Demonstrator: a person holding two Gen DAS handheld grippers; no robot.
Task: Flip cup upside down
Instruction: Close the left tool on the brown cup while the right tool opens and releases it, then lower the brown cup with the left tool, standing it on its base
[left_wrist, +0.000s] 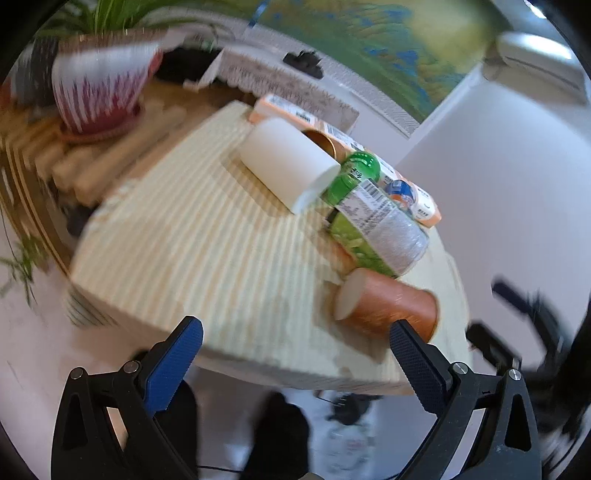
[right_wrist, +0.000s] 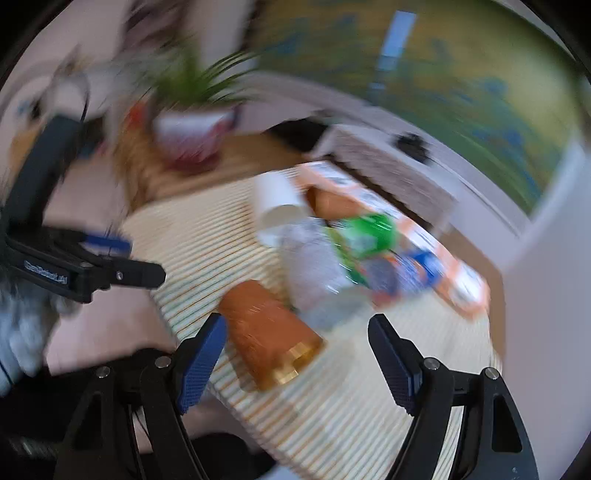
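Lying on its side near the front edge of the ribbed pale counter (right_wrist: 332, 424), the orange cylindrical cup (right_wrist: 267, 332) rests against a clear plastic bottle with a green label (right_wrist: 325, 266). The right tool (right_wrist: 297, 363) hovers spread just before it, seemingly lining up a grasp; the left tool (left_wrist: 295, 354) is spread too, holding nothing.
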